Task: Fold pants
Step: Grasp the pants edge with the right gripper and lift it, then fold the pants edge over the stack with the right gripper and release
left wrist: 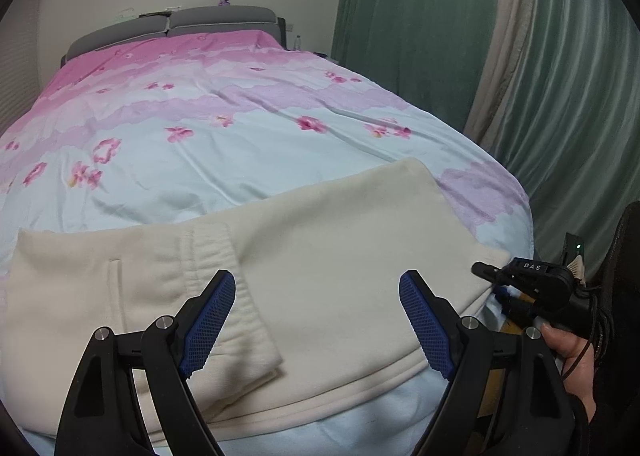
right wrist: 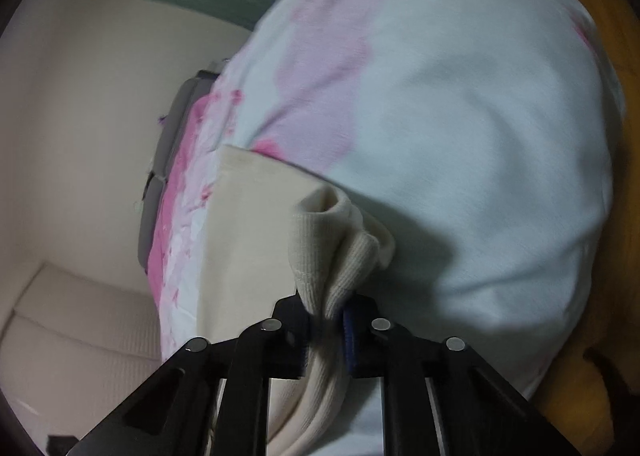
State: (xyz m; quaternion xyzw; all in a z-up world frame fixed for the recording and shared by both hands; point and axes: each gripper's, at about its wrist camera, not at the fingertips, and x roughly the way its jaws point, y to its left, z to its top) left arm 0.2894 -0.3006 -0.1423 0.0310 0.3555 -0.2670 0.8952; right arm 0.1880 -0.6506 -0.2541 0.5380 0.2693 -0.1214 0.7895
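right gripper [right wrist: 326, 320] has its jaws pinched on a cuff of the cream pants [left wrist: 304, 276] on the bed [left wrist: 240, 144].
left gripper [left wrist: 316, 320] hangs jaws wide, holding nothing; i'd lift the cuff slowly and lay it flat across.

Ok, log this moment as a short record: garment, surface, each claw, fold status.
garment: cream pants, partly folded, ribbed waistband showing
surface: floral bedcover
left claw: open above the pants, nothing between its blue pads
right claw: shut on a ribbed cuff of the pants
background: grey headboard, green curtain
fold status: unfinished
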